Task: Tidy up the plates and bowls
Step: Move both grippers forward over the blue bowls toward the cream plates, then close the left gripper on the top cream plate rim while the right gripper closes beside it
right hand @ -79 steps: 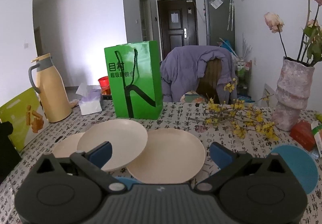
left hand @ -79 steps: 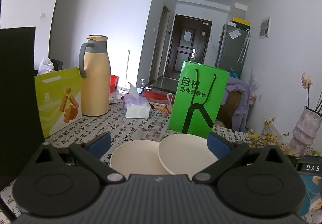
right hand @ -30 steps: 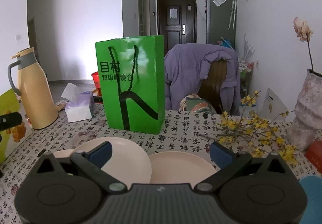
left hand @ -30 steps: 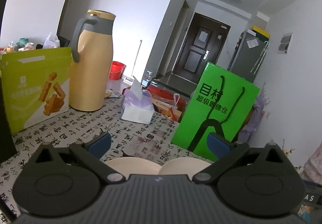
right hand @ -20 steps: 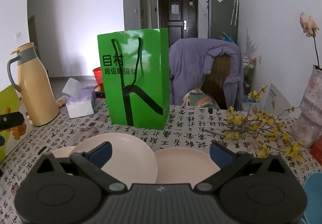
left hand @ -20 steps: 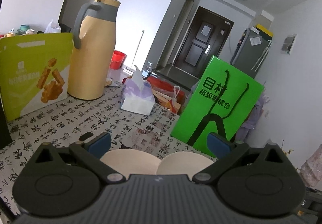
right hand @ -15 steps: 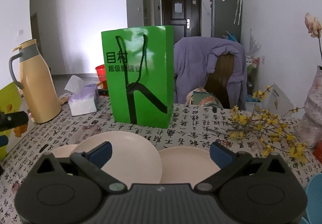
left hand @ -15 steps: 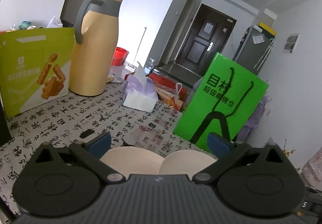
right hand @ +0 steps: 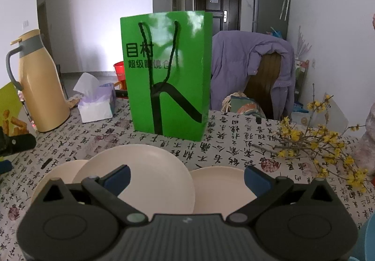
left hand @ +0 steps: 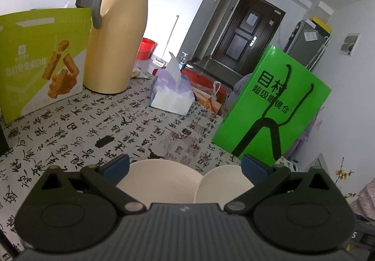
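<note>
Calligraphy-printed cloth is covering the surface, and everything on it is sitting in relation to the green paper bag standing upright near its middle. Behind the bag to its right, a purple jacket is hanging over a chair back. Well to the bag's left, a tan thermos jug with a grey handle is standing upright, and a tissue box is lying between the jug and the bag. To the bag's right, a spray of yellow-flowered branches is lying on the cloth.

In front of the bag, closest to the cameras, three cream dishes are sitting together. The large plate is lying directly before the bag, its right edge overlapping a second plate and its left edge overlapping a smaller dish; whether that one is a bowl or a plate I cannot tell.

The right gripper is hovering above the large plate, its jaws spread wide and holding nothing. The left gripper is hovering over the smaller dish and the edge of the large plate, in front and to the left of the bag, its jaws likewise spread wide and empty.
</note>
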